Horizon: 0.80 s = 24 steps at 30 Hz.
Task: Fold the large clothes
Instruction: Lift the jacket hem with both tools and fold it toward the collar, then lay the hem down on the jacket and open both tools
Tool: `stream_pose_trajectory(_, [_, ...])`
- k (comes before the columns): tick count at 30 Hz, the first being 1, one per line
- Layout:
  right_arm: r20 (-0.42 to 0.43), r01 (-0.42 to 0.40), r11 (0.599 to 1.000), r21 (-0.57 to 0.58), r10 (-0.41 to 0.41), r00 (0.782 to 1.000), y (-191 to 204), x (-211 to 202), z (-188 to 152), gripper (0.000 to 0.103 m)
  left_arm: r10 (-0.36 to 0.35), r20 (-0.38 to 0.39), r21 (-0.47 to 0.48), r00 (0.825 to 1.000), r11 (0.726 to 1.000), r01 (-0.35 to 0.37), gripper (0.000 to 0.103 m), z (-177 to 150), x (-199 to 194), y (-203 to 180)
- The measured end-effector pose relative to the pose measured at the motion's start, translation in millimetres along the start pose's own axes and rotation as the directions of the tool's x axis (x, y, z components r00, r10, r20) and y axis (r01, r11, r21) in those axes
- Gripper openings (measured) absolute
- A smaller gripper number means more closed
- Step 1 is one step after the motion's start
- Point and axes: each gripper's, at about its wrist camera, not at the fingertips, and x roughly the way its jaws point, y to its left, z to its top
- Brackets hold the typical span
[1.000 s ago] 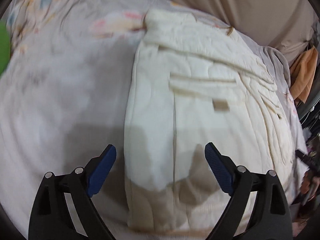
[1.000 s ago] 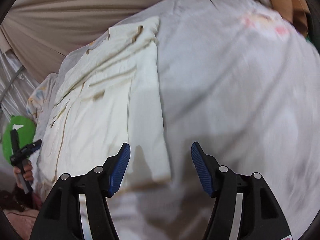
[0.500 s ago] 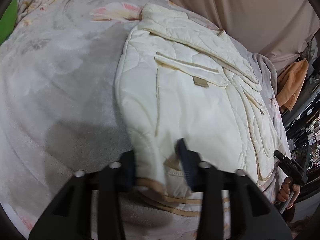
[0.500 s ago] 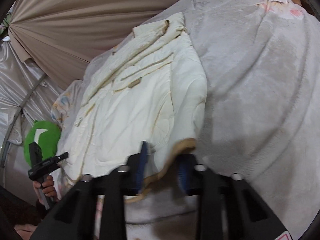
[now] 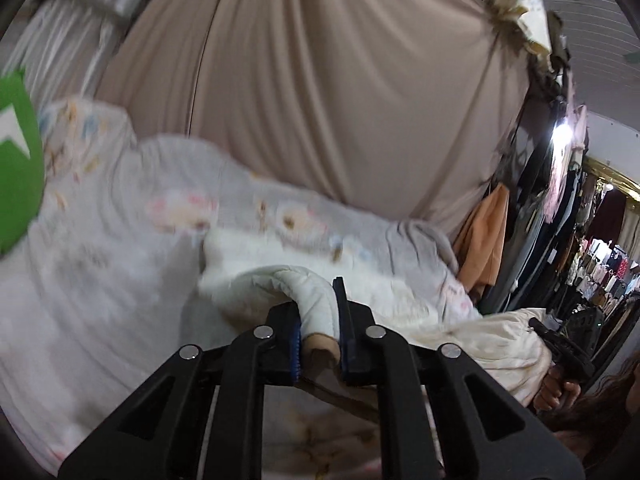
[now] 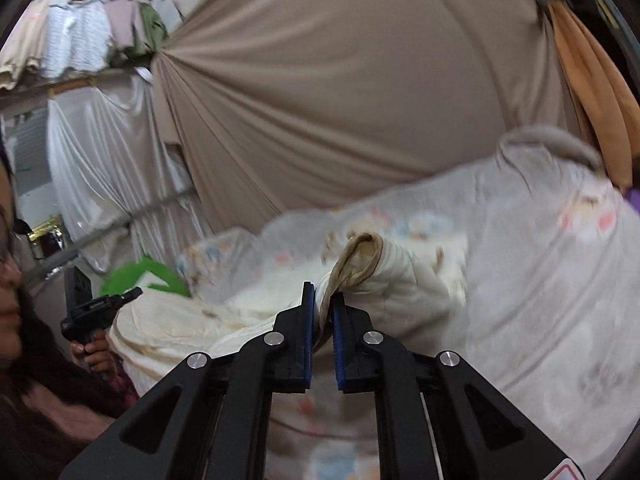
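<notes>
1. Cream quilted jacket with tan trim (image 5: pixel 288 280): in the left wrist view it occupies the lower centre of the frame, rising from the bed surface as a rounded fold into the tool directly below it; the rest trails toward the lower right. In the right wrist view the same jacket (image 6: pixel 400 276) sits at centre, with a tan-edged hem peaking just above the tool and the bulk spreading to the lower left.
2. Left gripper (image 5: pixel 318 344), black frame with blue pads: nearly closed, its jaws clamped on a thick roll of the jacket edge, with the tan trim showing between the pads. The fabric fills the gap entirely.
3. Right gripper (image 6: pixel 321 336), same build: closed to a narrow slit, pinching a thin layer of the jacket hem, which emerges upward from between the pads and folds over to the right.
4. Pale grey fleece blanket with faded pastel prints (image 5: pixel 100 280): it covers the bed beneath the jacket, filling the left and centre of the left wrist view and the right half of the right wrist view (image 6: pixel 540 280). Motion blur softens its detail.
5. Beige draped cloth backdrop (image 5: pixel 340 80): fills the upper part of both views behind the bed.
6. Orange hanging garment (image 5: pixel 484 240): centre right of the left wrist view, beside the bed's far corner.
7. Green disc with white mark (image 5: pixel 18 160): left edge of the left wrist view.
</notes>
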Motion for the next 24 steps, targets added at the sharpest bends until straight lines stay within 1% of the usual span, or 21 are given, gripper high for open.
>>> stream_pose_trajectory(2, [0.036,-0.02,1.0,0.004,0.019,0.999,-2,6,22,0.008,0.004,0.008,0.019,1.0,1.0,-0.004,0.013,18,12,-4])
stream_pose_trajectory(4, [0.037,-0.001,1.0,0.001,0.001,0.999,-11,30,43,0.008,0.021,-0.022,0.029,1.0,0.999,-0.02,0.013,35,38,-5])
stream_pose_trajectory(5, [0.028,0.018,1.0,0.008,-0.018,0.999,-18,47,51,0.008,0.043,-0.041,0.041,0.998,0.998,-0.041,0.013,42,57,-3])
stream_pose_trajectory(7, [-0.024,0.041,0.998,0.053,-0.04,0.999,-37,92,66,0.008,0.113,-0.095,0.054,0.989,0.993,-0.108,0.014,55,98,6])
stream_pose_trajectory(9, [-0.073,0.067,0.993,0.101,-0.06,0.996,-59,136,73,0.009,0.188,-0.147,0.072,0.971,0.981,-0.179,0.014,64,148,19])
stream_pose_trajectory(10, [-0.097,0.084,0.988,0.13,-0.072,0.993,-71,159,77,0.009,0.235,-0.177,0.091,0.956,0.971,-0.222,0.015,66,179,28])
stream_pose_trajectory(12, [-0.143,0.12,0.977,0.175,-0.096,0.985,-98,202,81,0.009,0.305,-0.225,0.095,0.925,0.952,-0.29,0.015,63,225,46])
stream_pose_trajectory(13, [-0.159,0.142,0.972,0.188,-0.113,0.981,-108,217,80,0.01,0.338,-0.267,0.101,0.903,0.941,-0.323,0.015,61,253,58])
stream_pose_trajectory(14, [-0.184,0.17,0.966,0.194,-0.135,0.974,-120,236,78,0.011,0.357,-0.301,0.101,0.884,0.934,-0.342,0.015,55,273,69])
stream_pose_trajectory(16, [-0.236,0.228,0.954,0.197,-0.179,0.955,-139,268,69,0.012,0.39,-0.367,0.105,0.845,0.919,-0.379,0.016,43,310,87])
stream_pose_trajectory(17, [-0.266,0.27,0.946,0.179,-0.217,0.939,-147,283,63,0.014,0.407,-0.394,0.115,0.824,0.912,-0.395,0.016,35,330,97])
stream_pose_trajectory(18, [-0.291,0.298,0.94,0.165,-0.242,0.926,-155,294,57,0.014,0.416,-0.402,0.114,0.816,0.906,-0.407,0.018,28,340,104])
stream_pose_trajectory(19, [-0.315,0.331,0.932,0.149,-0.273,0.909,-163,306,49,0.015,0.418,-0.406,0.114,0.813,0.906,-0.409,0.019,21,348,111])
stream_pose_trajectory(21, [-0.346,0.362,0.923,0.13,-0.3,0.889,-176,322,32,0.015,0.402,-0.396,0.103,0.825,0.913,-0.396,0.02,10,355,121])
stream_pose_trajectory(24, [-0.354,0.338,0.926,0.168,-0.263,0.898,-186,325,22,0.018,0.381,-0.37,0.081,0.847,0.922,-0.379,0.02,3,351,124])
